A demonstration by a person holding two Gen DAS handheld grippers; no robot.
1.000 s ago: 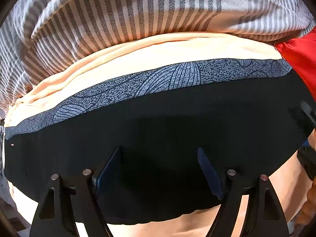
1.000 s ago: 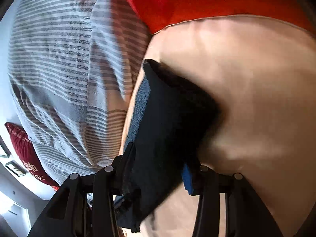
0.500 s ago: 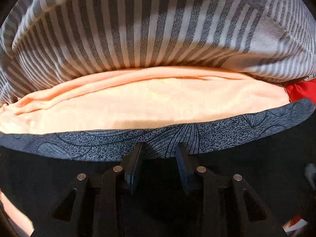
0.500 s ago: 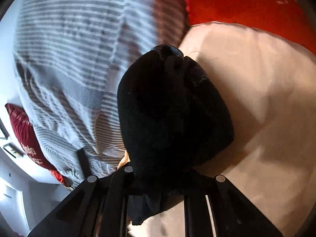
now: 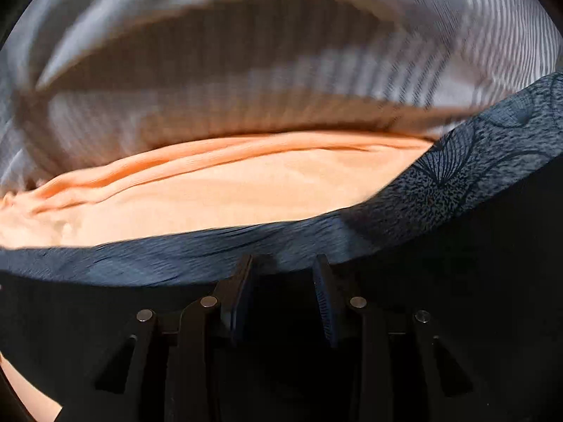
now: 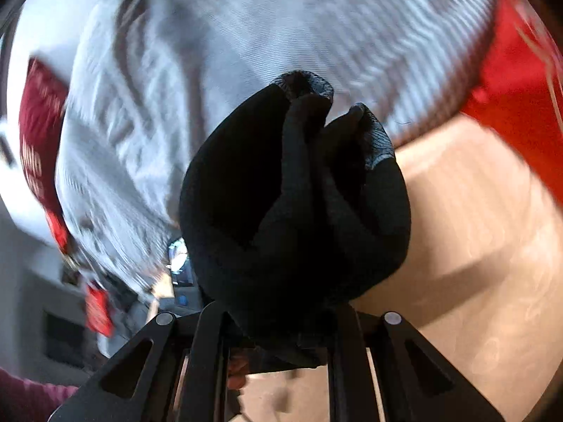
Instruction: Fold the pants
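The left hand-held gripper [image 5: 283,274] has just closed its jaws, and they now pinch the black stretch-fabric pants [image 5: 457,299] just below their grey leaf-patterned waistband [image 5: 468,172], which lies across a peach bed sheet [image 5: 225,193]. The right hand-held gripper [image 6: 281,302], its jaws likewise just drawn in, clamps a bunched black fold of the same pants, raised above the sheet with a grey-and-white striped blanket [image 6: 281,28] behind.

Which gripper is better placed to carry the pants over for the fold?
Probably the right gripper: it grips a bunched end of the black pants lifted clear of the peach sheet. The left gripper pinches the waistband low, anchoring it.
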